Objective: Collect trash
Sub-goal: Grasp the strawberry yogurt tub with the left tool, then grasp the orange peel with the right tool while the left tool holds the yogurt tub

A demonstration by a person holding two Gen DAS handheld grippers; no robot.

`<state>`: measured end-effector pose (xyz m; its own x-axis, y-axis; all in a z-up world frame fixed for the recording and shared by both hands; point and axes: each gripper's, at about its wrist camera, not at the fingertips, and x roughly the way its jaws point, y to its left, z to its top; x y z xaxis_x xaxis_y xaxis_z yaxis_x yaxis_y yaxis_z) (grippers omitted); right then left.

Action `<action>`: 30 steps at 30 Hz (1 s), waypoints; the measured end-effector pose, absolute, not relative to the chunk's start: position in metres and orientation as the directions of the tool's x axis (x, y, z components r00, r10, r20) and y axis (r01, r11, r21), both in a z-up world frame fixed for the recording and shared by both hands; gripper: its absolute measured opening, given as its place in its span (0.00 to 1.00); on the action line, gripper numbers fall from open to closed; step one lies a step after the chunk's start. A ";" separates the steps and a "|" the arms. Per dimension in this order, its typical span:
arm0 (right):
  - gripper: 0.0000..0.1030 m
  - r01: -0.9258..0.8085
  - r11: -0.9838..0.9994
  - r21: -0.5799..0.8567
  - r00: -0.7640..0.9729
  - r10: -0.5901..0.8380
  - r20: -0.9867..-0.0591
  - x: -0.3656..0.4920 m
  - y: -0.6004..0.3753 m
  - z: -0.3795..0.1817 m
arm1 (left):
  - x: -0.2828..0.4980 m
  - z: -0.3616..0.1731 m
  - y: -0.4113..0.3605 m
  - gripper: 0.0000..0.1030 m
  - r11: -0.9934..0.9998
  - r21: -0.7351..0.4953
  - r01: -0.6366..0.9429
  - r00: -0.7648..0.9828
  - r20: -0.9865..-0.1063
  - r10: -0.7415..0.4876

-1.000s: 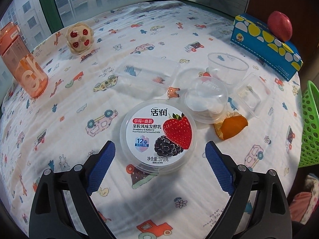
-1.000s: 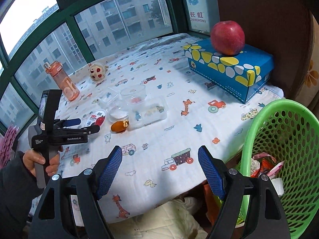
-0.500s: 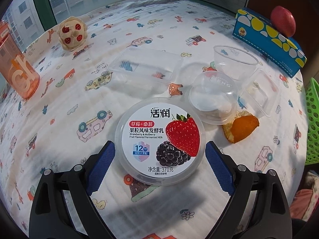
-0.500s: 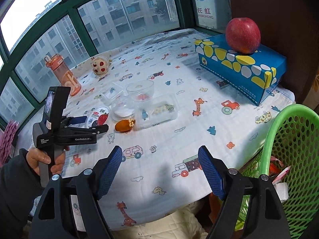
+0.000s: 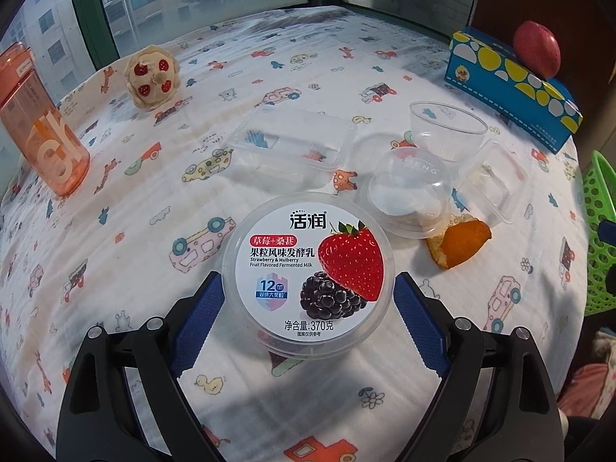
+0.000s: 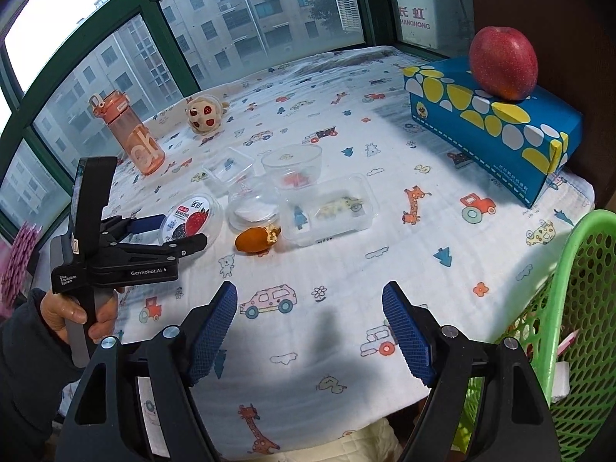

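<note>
1. The table (image 6: 442, 238) is covered in a white cloth printed with cartoon cars, giraffes and trees.
2. A green mesh basket (image 6: 577, 308) stands at the table's right edge, with scraps inside.
3. A blue tissue box (image 6: 492, 127) with yellow and white spots sits at the far right; a red apple (image 6: 502, 63) rests on top of it.
4. An orange bottle (image 5: 36, 123) stands far left, near a plush toy (image 5: 152, 77).
5. The left gripper (image 5: 308, 308) has its fingers spread wide on either side of the yogurt tub (image 5: 308, 273); whether the blue pads touch it I cannot tell. Its body reads "GenRobot.AI".
6. The right gripper (image 6: 310, 327) hangs over the table's near edge, fingers spread, holding nothing.
7. The tub's lid reads "活润", "Strawberry & Mulberry Fruit Flavored Fermented Milk", "370克", with a strawberry and mulberry pictured.
8. Beyond the tub lie two clear trays (image 5: 292, 142), a clear cup (image 5: 446, 131) and a domed lid (image 5: 408, 192).
9. An orange peel (image 5: 460, 240) lies just right of the tub, touching the domed lid.
</note>
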<state>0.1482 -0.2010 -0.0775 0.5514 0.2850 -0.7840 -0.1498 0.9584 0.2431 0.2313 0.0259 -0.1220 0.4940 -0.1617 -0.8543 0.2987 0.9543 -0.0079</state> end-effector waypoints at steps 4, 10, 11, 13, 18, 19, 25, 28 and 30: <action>0.69 -0.172 0.951 0.257 0.528 0.310 -0.791 0.155 -0.189 -0.085 | 0.225 -0.112 0.038 0.84 0.960 -0.012 0.279 0.511 -0.845 -0.159; 0.62 -0.208 0.938 0.276 0.492 0.344 -0.799 0.169 -0.166 -0.100 | 0.217 -0.099 0.060 0.84 0.972 -0.038 0.233 0.529 -0.833 -0.159; 0.60 -0.214 0.937 0.277 0.486 0.348 -0.801 0.171 -0.162 -0.102 | 0.215 -0.097 0.062 0.84 0.973 -0.039 0.228 0.531 -0.833 -0.158; 0.58 -0.228 0.931 0.287 0.474 0.363 -0.802 0.177 -0.154 -0.107 | 0.212 -0.094 0.067 0.84 0.974 -0.041 0.222 0.537 -0.829 -0.157; 0.53 -0.224 0.927 0.301 0.453 0.372 -0.810 0.195 -0.140 -0.119 | 0.206 -0.089 0.077 0.84 0.977 -0.059 0.207 0.547 -0.821 -0.165; 0.52 -0.223 0.928 0.298 0.451 0.369 -0.813 0.198 -0.137 -0.121 | 0.206 -0.088 0.079 0.84 0.976 -0.063 0.206 0.548 -0.819 -0.168; 0.48 -0.218 0.931 0.294 0.443 0.363 -0.820 0.213 -0.127 -0.132 | 0.203 -0.088 0.084 0.84 0.977 -0.075 0.200 0.551 -0.816 -0.175; 0.47 -0.212 0.935 0.285 0.447 0.352 -0.822 0.220 -0.123 -0.134 | 0.202 -0.089 0.087 0.84 0.977 -0.079 0.197 0.548 -0.818 -0.176; 0.44 -0.205 0.937 0.283 0.450 0.348 -0.823 0.223 -0.122 -0.136 | 0.201 -0.090 0.088 0.84 0.977 -0.084 0.195 0.546 -0.818 -0.179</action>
